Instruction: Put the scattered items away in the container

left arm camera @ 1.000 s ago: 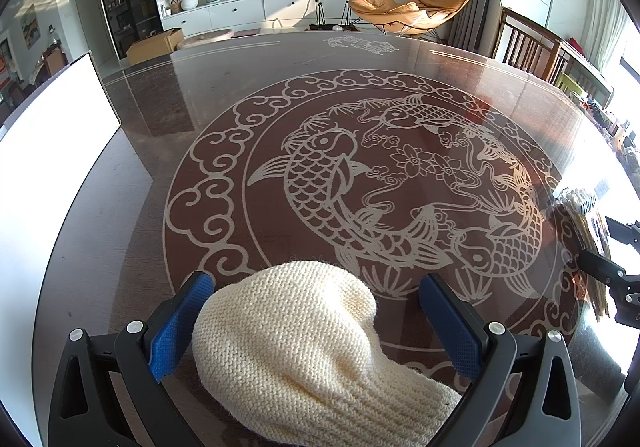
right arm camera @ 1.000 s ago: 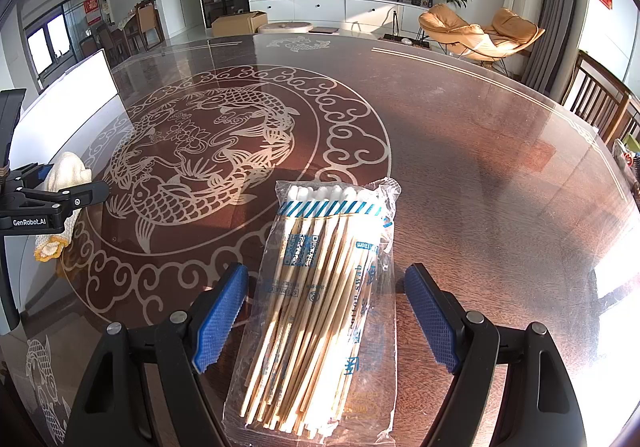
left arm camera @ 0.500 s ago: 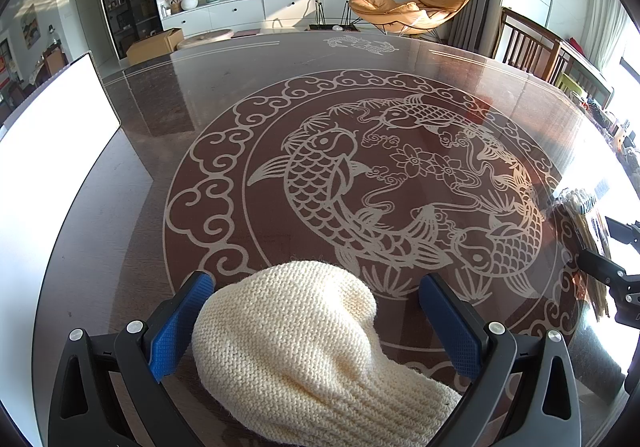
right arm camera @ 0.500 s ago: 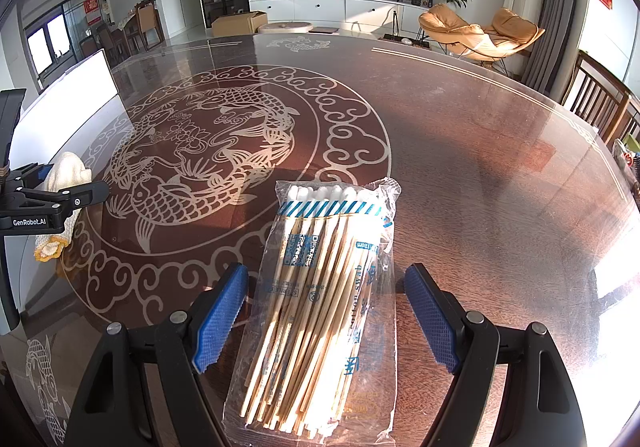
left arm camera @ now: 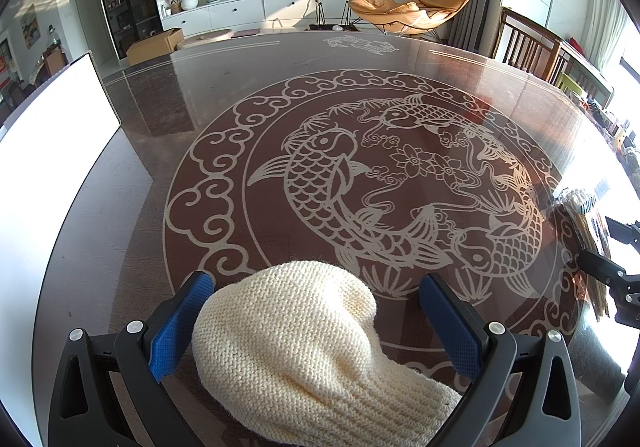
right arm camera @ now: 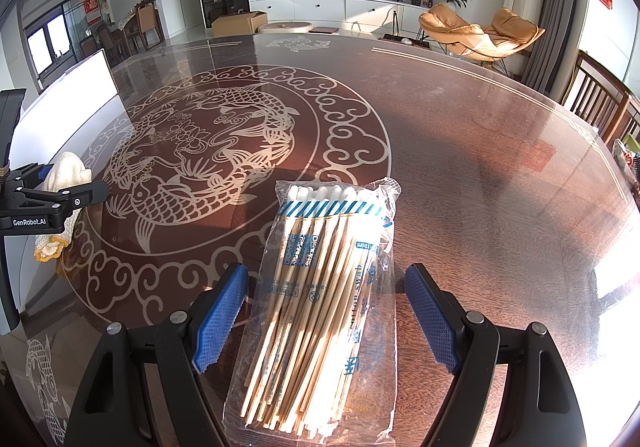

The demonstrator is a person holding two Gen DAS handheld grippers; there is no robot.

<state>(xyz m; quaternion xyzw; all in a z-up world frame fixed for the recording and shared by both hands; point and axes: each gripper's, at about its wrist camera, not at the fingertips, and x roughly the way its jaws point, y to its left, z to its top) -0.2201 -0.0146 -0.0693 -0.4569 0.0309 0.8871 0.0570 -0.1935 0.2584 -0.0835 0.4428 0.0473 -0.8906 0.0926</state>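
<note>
A cream knitted mitten lies on the dark table between the fingers of my left gripper, which is open around it; whether the pads touch the knit I cannot tell. The mitten also shows in the right wrist view, behind the left gripper's body. A clear bag of long cotton swabs lies between the fingers of my right gripper, which is open with gaps on both sides. The bag shows at the right edge of the left wrist view. A white container stands at the table's left side.
The round dark table has a pale fish pattern under glossy glass. The white container also shows in the right wrist view. Wooden chairs stand at the far right edge. Strong sunlight glares on the table's right side.
</note>
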